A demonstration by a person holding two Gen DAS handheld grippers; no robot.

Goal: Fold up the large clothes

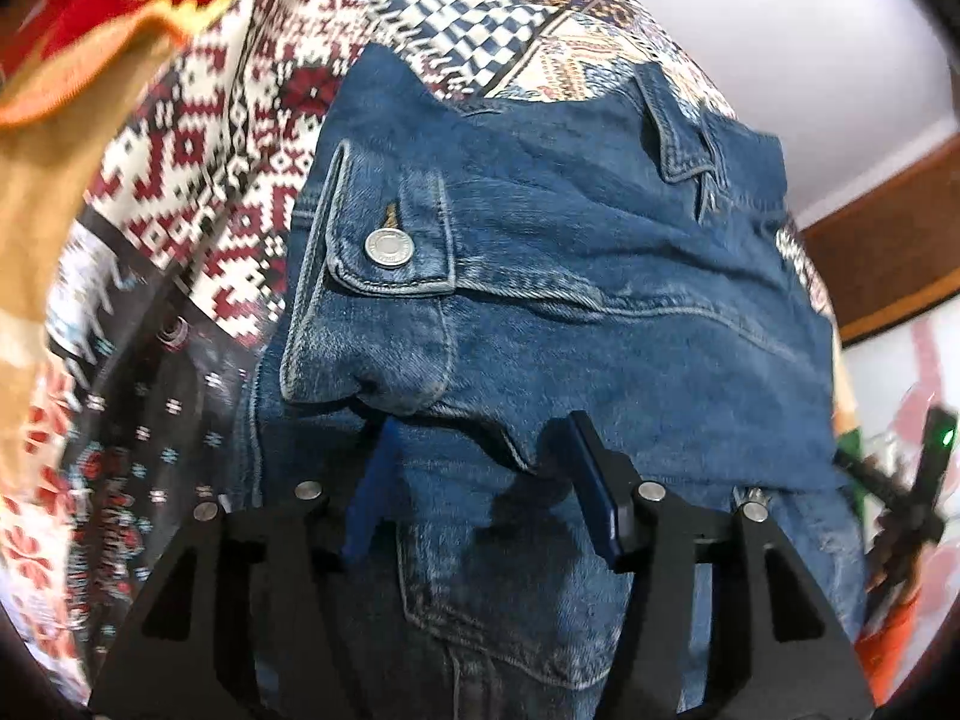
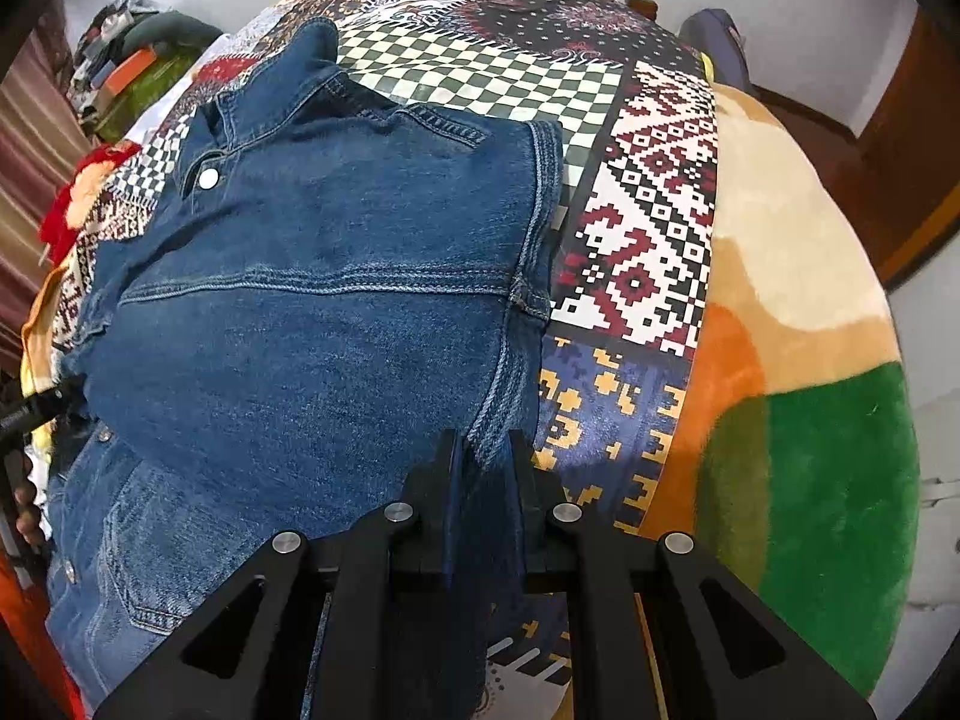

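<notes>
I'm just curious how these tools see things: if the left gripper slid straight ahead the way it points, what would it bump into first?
Most likely the blue denim jacket itself: the open left gripper points at its raised fold with the buttoned pocket flap, though depth is hard to judge.

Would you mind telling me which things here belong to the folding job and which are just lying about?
Job: denim jacket; right gripper, shut on its edge; left gripper, open over it.
Lying about: patchwork bedspread; plush blanket; clothes pile.

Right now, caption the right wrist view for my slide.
Right gripper shut on blue denim jacket edge, over patterned patchwork bedspread.
</notes>
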